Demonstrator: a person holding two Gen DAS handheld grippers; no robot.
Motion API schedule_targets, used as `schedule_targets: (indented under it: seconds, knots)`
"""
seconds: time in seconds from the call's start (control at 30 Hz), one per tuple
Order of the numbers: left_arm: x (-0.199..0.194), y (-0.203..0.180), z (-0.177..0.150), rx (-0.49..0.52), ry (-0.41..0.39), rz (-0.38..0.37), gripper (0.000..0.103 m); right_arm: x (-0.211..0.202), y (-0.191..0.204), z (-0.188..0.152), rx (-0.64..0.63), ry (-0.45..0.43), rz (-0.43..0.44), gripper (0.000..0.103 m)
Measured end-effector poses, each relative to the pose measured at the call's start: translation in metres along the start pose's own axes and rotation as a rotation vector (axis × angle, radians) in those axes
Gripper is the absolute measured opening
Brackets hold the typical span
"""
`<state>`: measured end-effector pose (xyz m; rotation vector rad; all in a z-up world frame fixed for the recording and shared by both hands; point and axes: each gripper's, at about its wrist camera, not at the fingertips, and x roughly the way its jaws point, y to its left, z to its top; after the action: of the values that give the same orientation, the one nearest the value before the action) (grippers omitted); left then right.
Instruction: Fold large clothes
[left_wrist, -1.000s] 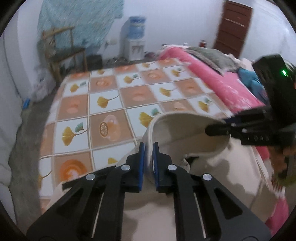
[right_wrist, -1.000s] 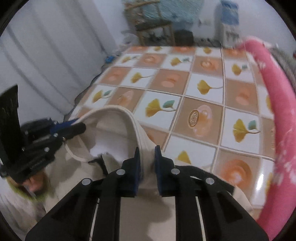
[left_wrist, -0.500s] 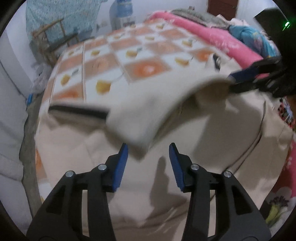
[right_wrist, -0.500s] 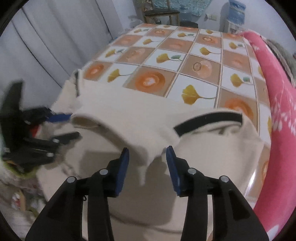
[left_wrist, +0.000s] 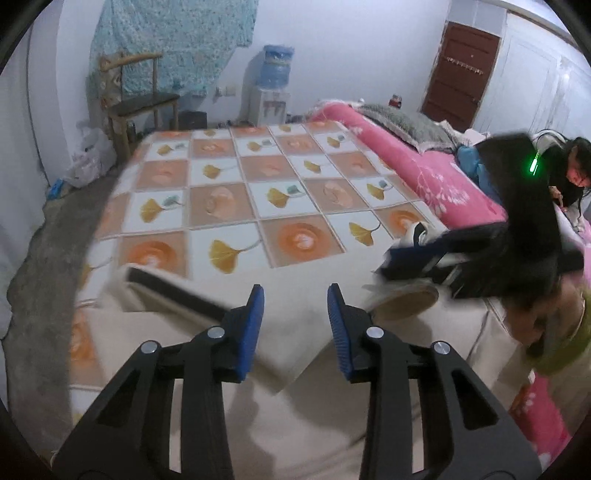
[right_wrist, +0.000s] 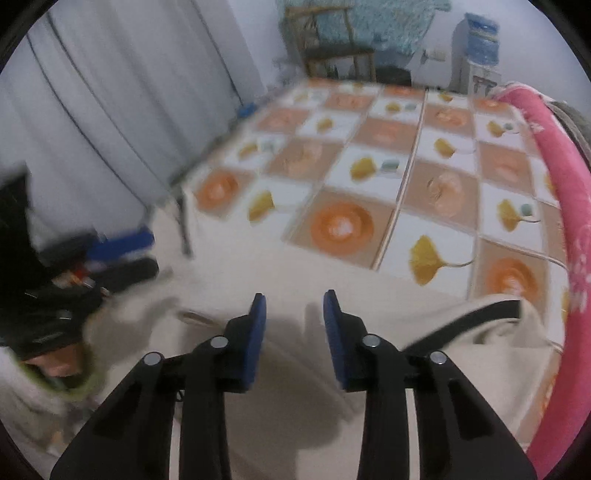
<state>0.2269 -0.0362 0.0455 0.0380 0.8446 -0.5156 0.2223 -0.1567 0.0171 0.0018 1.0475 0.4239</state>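
Observation:
A large cream garment (left_wrist: 295, 406) with a black trim band (left_wrist: 173, 291) lies spread on the bed's near end; it also shows in the right wrist view (right_wrist: 258, 280), with black trim (right_wrist: 472, 321) at its right edge. My left gripper (left_wrist: 294, 306) is open and empty above the cloth. My right gripper (right_wrist: 294, 310) is open and empty above the cloth too. In the left wrist view the right gripper (left_wrist: 424, 258) appears blurred at the right, over the garment's edge. In the right wrist view the left gripper (right_wrist: 110, 258) appears blurred at the left.
The bed has a checkered sheet with orange and leaf prints (left_wrist: 258, 184). A rolled pink quilt (left_wrist: 406, 162) runs along its right side. A wooden chair (left_wrist: 136, 107) and a water dispenser (left_wrist: 273, 88) stand by the far wall. Grey curtains (right_wrist: 110, 110) hang at the left.
Both grippers held the garment's collar a second ago, opened and let it drop half a second ago, and have now pulled back and lifted, with the cloth lying flatter.

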Motion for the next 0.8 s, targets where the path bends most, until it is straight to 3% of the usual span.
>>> schedule_targets:
  seconds: [0.07,0.13,0.27,0.33,0.4,0.5,0.63,0.7,0.8]
  knots:
    - [0.035,-0.006,-0.008,0.02,0.096,0.049,0.033,0.026,0.004,-0.009,-0.039,0.058,-0.064,0.031]
    - [0.062,-0.007,-0.026,0.053,0.191,0.097,0.033,0.031,0.007,-0.019,-0.087,0.041,-0.086,0.031]
    - [0.055,-0.007,-0.041,0.091,0.157,0.087,0.034,0.013,0.001,-0.031,-0.085,0.064,-0.099,0.029]
    - [0.052,-0.003,-0.043,0.078,0.151,0.064,0.034,-0.007,-0.011,-0.037,-0.055,0.028,-0.112,0.029]
    - [0.052,0.001,-0.042,0.071,0.142,0.049,0.034,-0.024,-0.032,-0.037,0.045,-0.01,-0.071,0.029]
    - [0.054,0.001,-0.044,0.08,0.134,0.054,0.034,-0.038,-0.069,-0.039,0.229,-0.041,-0.019,0.04]
    - [0.053,-0.002,-0.045,0.079,0.121,0.063,0.035,-0.016,-0.087,-0.038,0.325,0.023,0.081,0.042]
    - [0.052,-0.003,-0.048,0.079,0.106,0.069,0.035,-0.004,-0.082,-0.036,0.311,0.045,0.072,0.041]
    - [0.051,-0.005,-0.05,0.088,0.085,0.08,0.035,0.009,-0.08,-0.028,0.296,0.047,0.054,0.026]
